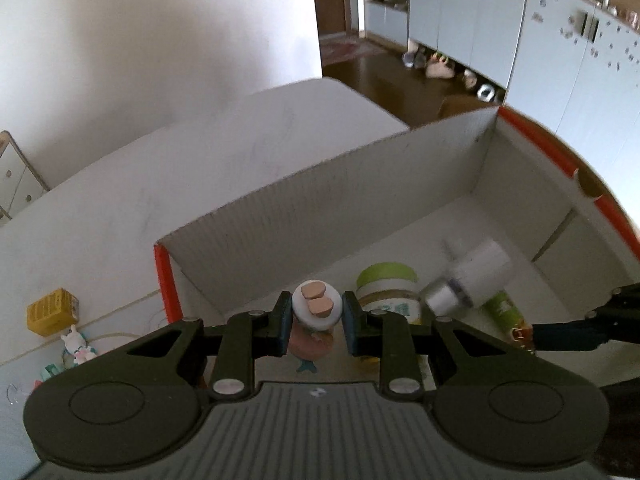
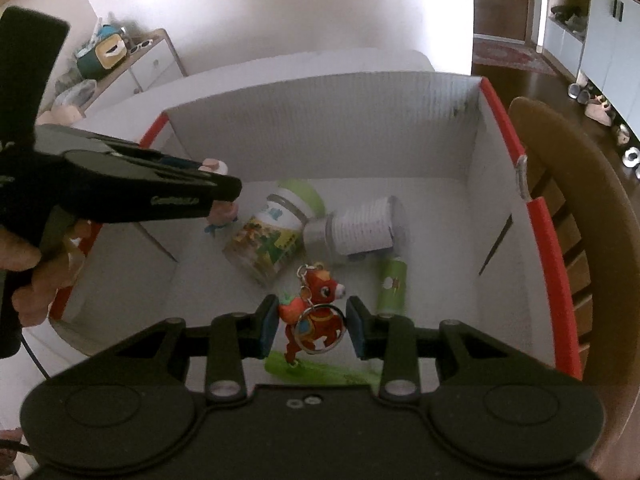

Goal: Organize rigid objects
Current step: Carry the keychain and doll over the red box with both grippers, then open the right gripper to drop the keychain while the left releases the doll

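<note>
A white cardboard box with red edges (image 1: pixel 320 184) (image 2: pixel 340 120) stands on the white table. My left gripper (image 1: pixel 316 320) is inside its left end, its jaws close around a white and pink figurine (image 1: pixel 316 306); touch is unclear. It shows in the right wrist view (image 2: pixel 218 168). My right gripper (image 2: pixel 312 326) is open around a red horse keychain (image 2: pixel 318 312) above the box floor. A green-lidded jar (image 2: pixel 272 236) (image 1: pixel 386 288), a white and silver bottle (image 2: pixel 360 226) (image 1: pixel 468 276) and a green tube (image 2: pixel 392 286) lie in the box.
A yellow box (image 1: pixel 52 311) and a small white toy (image 1: pixel 78 346) lie on the table left of the box. A wooden chair (image 2: pixel 576 208) stands at its right. A green packet (image 2: pixel 320 370) lies under my right gripper. A sideboard (image 2: pixel 132 60) stands far left.
</note>
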Motion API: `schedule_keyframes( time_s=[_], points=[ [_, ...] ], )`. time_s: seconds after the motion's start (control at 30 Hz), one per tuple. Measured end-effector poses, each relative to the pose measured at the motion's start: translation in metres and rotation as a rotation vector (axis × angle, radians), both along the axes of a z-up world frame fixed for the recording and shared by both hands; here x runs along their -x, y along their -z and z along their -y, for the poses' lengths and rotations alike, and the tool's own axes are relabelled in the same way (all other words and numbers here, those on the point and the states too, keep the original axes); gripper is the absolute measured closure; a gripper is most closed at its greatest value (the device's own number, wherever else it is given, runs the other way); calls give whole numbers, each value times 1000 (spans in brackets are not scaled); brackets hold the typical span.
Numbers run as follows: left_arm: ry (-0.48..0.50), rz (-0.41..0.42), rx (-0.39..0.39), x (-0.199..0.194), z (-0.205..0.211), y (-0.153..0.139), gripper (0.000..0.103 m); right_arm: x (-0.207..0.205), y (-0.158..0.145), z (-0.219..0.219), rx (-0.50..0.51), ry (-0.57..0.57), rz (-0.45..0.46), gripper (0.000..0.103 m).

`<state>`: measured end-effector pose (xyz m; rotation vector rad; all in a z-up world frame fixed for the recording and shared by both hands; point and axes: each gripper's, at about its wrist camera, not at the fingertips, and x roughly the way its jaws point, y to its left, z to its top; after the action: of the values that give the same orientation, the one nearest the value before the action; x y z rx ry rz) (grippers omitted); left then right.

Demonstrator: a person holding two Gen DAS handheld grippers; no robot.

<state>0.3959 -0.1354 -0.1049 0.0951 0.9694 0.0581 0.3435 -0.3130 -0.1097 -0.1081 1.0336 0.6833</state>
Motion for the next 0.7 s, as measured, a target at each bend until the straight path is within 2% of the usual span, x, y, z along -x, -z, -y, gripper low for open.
schedule_keyframes(
  time_s=[0.4, 0.47, 0.63, 0.7],
  points=[
    [23, -58, -40, -12, 12, 7, 78, 2, 10, -7, 20, -16, -29, 67],
    [38, -68, -65, -14, 18, 8, 78, 2, 11, -9, 25, -15, -36, 67],
    [56, -82, -80, -15, 24, 8, 78, 1, 11, -8, 23, -6, -54, 62],
    [60, -86, -90, -14, 26, 8, 78, 0, 11, -8, 14, -3, -62, 56]
  ],
)
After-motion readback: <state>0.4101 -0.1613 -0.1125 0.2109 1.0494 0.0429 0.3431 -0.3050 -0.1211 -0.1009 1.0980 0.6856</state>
